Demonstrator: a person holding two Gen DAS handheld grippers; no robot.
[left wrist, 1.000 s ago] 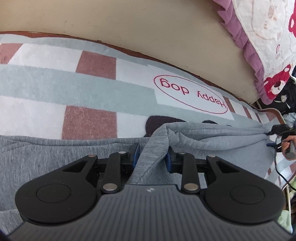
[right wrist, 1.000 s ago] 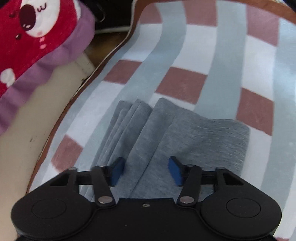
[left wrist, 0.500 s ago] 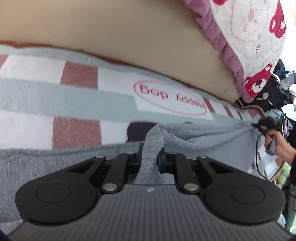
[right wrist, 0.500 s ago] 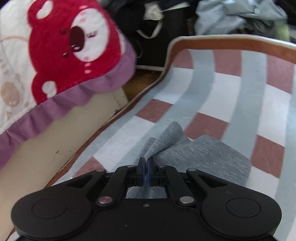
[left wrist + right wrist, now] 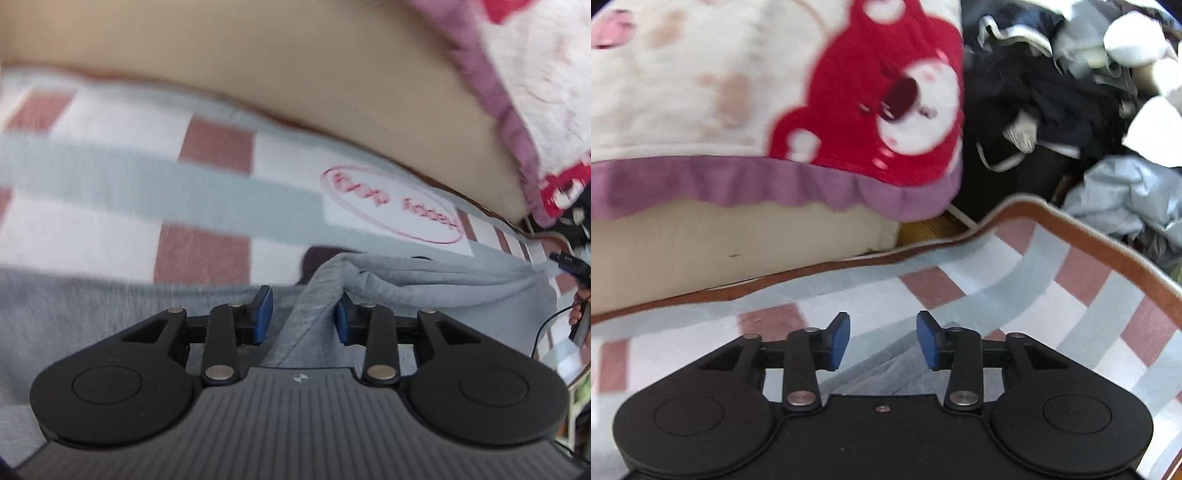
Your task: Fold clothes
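A grey garment [image 5: 424,284] lies in loose folds on a checked mat [image 5: 110,177] of grey, white and brick-red squares. My left gripper [image 5: 303,314] hangs just over it, jaws opening. A raised ridge of the grey cloth stands between the blue pads, leaning against the right one and clear of the left. My right gripper [image 5: 882,338] is lifted above the mat [image 5: 1052,295], jaws opening with nothing pressed between them. A fold of the grey garment [image 5: 894,373] lies lower, behind the fingers. At the right edge of the left wrist view, a hand [image 5: 578,314] holds the other gripper.
A quilt with a red bear [image 5: 868,103] and a purple frill overhangs a beige mattress side [image 5: 701,251] along the mat's far edge. A heap of dark and pale clothes [image 5: 1071,92] lies beyond the mat's brown border [image 5: 1108,243]. A "Happy dog" label [image 5: 391,206] is on the mat.
Half a second ago both grippers were shut on grey cloth; now both stand apart. The right gripper has risen and rolled, and the cloth has dropped out of its jaws.
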